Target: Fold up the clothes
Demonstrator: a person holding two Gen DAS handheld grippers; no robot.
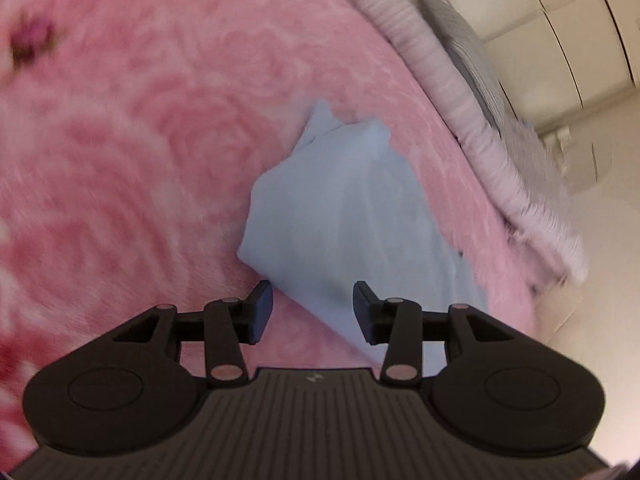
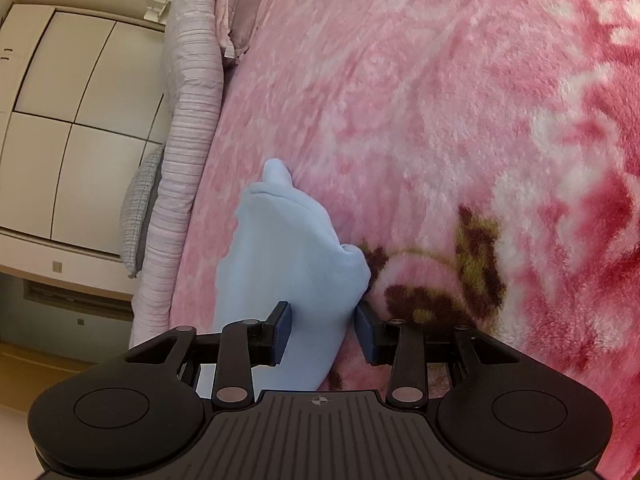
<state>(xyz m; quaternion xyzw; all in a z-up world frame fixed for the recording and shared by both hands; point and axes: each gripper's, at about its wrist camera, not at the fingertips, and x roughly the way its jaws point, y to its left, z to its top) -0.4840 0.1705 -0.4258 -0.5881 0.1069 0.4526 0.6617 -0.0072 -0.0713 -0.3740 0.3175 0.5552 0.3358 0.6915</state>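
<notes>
A pale blue fleece garment (image 1: pixel 340 216) lies bunched on a pink rose-patterned blanket (image 1: pixel 140 140). My left gripper (image 1: pixel 314 312) is open just above the garment's near edge, with its fingers apart and nothing between the pads. In the right wrist view the same garment (image 2: pixel 288 248) runs between the fingers of my right gripper (image 2: pixel 324 330), which is open. The cloth lies in the gap, and the pads (image 2: pixel 282 332) stand on each side of it without pinching it.
A rolled pinkish-white quilt (image 2: pixel 188 128) and a grey checked pillow (image 2: pixel 138 208) line the blanket's (image 2: pixel 440 100) far edge. Beyond them stands a cream wardrobe (image 2: pixel 60 100). The quilt also shows in the left wrist view (image 1: pixel 460 92).
</notes>
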